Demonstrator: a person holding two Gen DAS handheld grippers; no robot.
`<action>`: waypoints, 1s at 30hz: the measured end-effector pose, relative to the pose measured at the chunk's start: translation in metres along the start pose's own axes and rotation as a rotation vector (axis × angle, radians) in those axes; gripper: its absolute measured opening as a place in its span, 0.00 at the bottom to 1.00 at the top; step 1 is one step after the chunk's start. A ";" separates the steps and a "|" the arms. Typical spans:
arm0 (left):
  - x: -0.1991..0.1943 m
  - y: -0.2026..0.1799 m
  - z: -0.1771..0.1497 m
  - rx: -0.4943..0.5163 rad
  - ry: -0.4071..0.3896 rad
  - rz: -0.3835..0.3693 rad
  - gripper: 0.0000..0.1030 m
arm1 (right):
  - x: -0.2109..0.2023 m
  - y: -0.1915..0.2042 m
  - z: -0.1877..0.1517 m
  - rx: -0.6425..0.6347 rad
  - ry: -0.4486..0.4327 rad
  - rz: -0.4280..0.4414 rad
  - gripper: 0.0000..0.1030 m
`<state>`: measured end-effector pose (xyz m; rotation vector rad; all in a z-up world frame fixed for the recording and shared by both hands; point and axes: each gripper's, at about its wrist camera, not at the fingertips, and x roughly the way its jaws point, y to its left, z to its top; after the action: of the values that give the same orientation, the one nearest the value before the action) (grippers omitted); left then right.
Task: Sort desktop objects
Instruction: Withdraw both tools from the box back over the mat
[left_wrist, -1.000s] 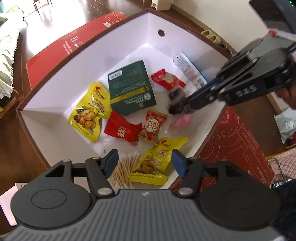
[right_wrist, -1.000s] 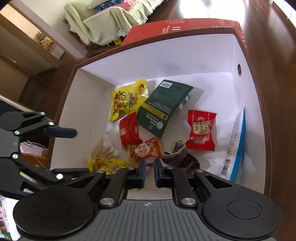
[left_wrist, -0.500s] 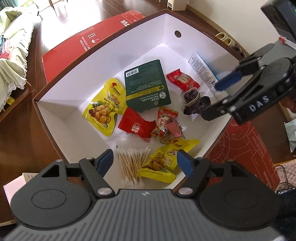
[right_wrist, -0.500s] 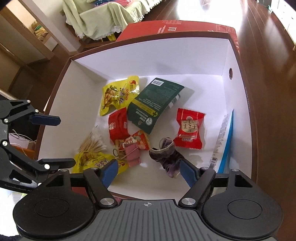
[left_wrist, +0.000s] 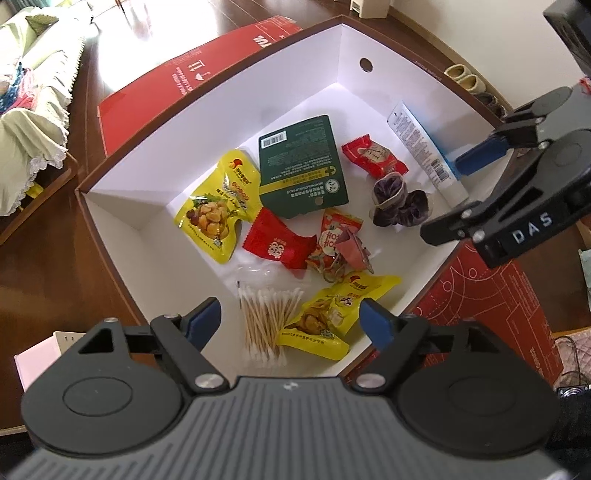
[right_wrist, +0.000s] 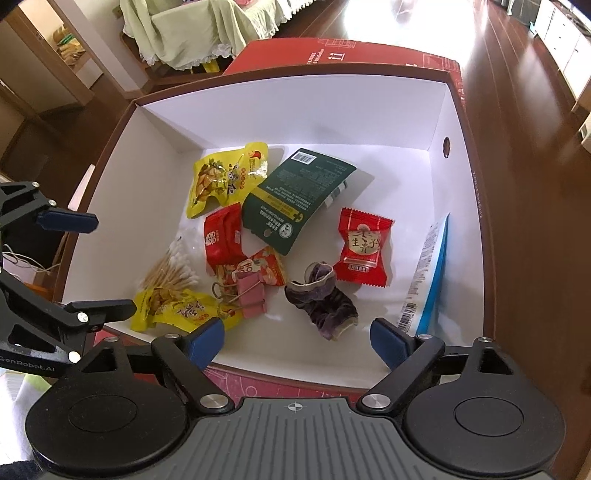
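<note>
1. The white-lined box (right_wrist: 159, 147), brown outside, holds every loose item; its red lid (right_wrist: 343, 55) lies flat behind it on the wooden floor.
2. At the box's left side in the right wrist view, a bundle of cotton swabs (right_wrist: 171, 269) lies near the wall, with a yellow snack pouch (right_wrist: 173, 308) just in front of it by the near wall.
3. A second yellow snack pouch (right_wrist: 221, 177) lies further back, its corner touching a red candy packet (right_wrist: 221, 238).
4. A pink binder clip (right_wrist: 251, 297) rests on a red-and-white patterned packet (right_wrist: 264, 269).
5. A dark green flat pack (right_wrist: 295, 195) lies mid-floor, one corner overlapping the red candy packet.
6. A purple scrunchie (right_wrist: 325, 301) lies crumpled, just beside a red wrapped sweet (right_wrist: 364, 247).
7. A white-and-blue tube (right_wrist: 430, 269) leans along the right wall.
8. The left tongs (left_wrist: 290, 317) hover spread wide over the near corner, holding nothing.
9. The right tongs (right_wrist: 297, 338) are likewise spread wide and empty, above the near wall, the scrunchie between their tips in view.
</note>
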<state>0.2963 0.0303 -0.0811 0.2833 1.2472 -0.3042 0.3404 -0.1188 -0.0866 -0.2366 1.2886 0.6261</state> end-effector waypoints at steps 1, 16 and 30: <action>-0.001 0.000 0.000 -0.004 -0.001 0.007 0.80 | -0.001 0.001 -0.001 -0.001 -0.001 -0.005 0.86; -0.033 -0.009 -0.015 -0.056 -0.065 0.061 0.86 | -0.033 0.017 -0.022 0.015 -0.068 -0.060 0.86; -0.063 -0.022 -0.042 -0.128 -0.110 0.114 0.86 | -0.061 0.030 -0.041 0.044 -0.129 -0.082 0.86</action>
<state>0.2328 0.0298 -0.0346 0.2236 1.1321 -0.1398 0.2810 -0.1333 -0.0357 -0.2087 1.1619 0.5348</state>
